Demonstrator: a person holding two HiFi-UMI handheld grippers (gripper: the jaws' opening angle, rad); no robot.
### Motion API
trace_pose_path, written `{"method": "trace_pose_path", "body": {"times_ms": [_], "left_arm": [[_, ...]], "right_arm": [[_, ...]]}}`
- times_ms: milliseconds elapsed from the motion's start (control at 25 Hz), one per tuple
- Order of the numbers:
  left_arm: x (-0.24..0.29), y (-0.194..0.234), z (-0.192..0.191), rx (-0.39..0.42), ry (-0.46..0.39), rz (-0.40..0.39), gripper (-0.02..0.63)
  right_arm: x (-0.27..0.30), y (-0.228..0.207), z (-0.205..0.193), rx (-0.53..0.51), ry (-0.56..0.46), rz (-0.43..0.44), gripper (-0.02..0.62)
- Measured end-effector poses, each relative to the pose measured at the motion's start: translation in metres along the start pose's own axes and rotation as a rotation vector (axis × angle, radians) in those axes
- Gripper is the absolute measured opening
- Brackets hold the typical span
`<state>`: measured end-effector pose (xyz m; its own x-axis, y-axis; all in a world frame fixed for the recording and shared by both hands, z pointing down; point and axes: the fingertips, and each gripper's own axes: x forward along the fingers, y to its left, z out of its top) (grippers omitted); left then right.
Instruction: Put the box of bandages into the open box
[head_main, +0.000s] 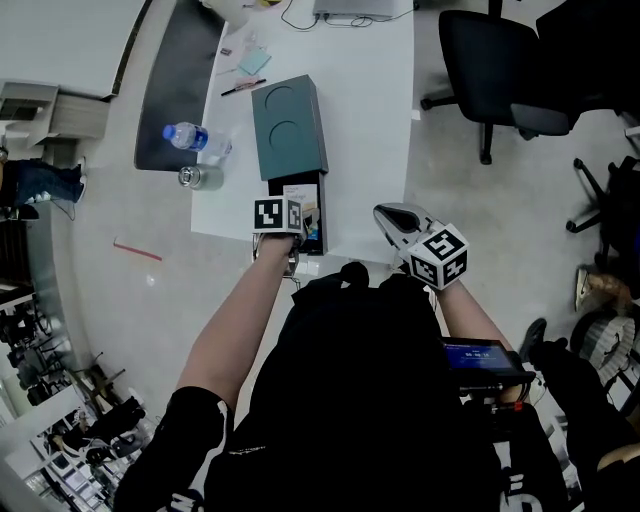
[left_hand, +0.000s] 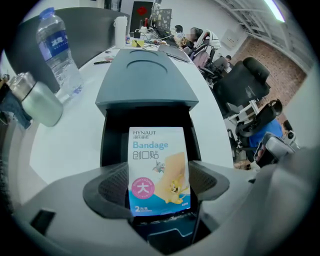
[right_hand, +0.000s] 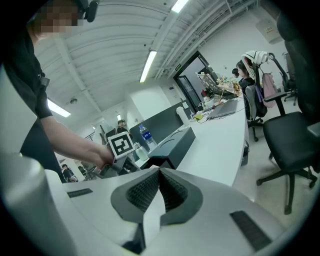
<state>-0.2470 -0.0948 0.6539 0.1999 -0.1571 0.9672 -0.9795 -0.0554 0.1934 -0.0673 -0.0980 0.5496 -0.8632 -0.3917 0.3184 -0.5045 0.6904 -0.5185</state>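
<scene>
The box of bandages (left_hand: 159, 170) is white and blue with "Bandage" printed on it. My left gripper (left_hand: 159, 186) is shut on its lower end and holds it over the black open box (left_hand: 112, 132), whose grey-green lid (left_hand: 145, 80) lies behind. In the head view the left gripper (head_main: 292, 216) is at the table's front edge with the bandage box (head_main: 299, 200) over the open box (head_main: 322, 205). My right gripper (head_main: 398, 222) hangs off the table's front right, its jaws shut with nothing between them (right_hand: 159, 176).
A water bottle (head_main: 195, 138) and a small metal-topped flask (head_main: 200, 177) stand left of the box on the white table (head_main: 370, 110). A pen (head_main: 243, 88) lies further back. Black office chairs (head_main: 500, 60) stand on the floor at the right.
</scene>
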Motion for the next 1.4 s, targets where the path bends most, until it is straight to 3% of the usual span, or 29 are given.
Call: {"method": "trace_pose_path", "body": {"times_ms": [280, 760, 1200, 1400], "left_arm": [[0.002, 0.001, 0.0, 0.0, 0.005, 0.023, 0.377], [-0.004, -0.002, 0.0, -0.047, -0.03, -0.024, 0.38], [-0.027, -0.017, 0.007, -0.04, -0.252, -0.09, 0.377], [-0.043, -0.012, 0.004, -0.032, -0.368, -0.062, 0.287]], "right_arm": [[-0.001, 0.0, -0.003, 0.004, 0.0, -0.002, 0.026], [-0.003, 0.002, -0.003, -0.004, 0.004, 0.007, 0.026], [-0.001, 0.006, -0.004, -0.045, 0.033, 0.046, 0.026], [0.006, 0.009, -0.002, -0.077, 0.057, 0.063, 0.026]]}}
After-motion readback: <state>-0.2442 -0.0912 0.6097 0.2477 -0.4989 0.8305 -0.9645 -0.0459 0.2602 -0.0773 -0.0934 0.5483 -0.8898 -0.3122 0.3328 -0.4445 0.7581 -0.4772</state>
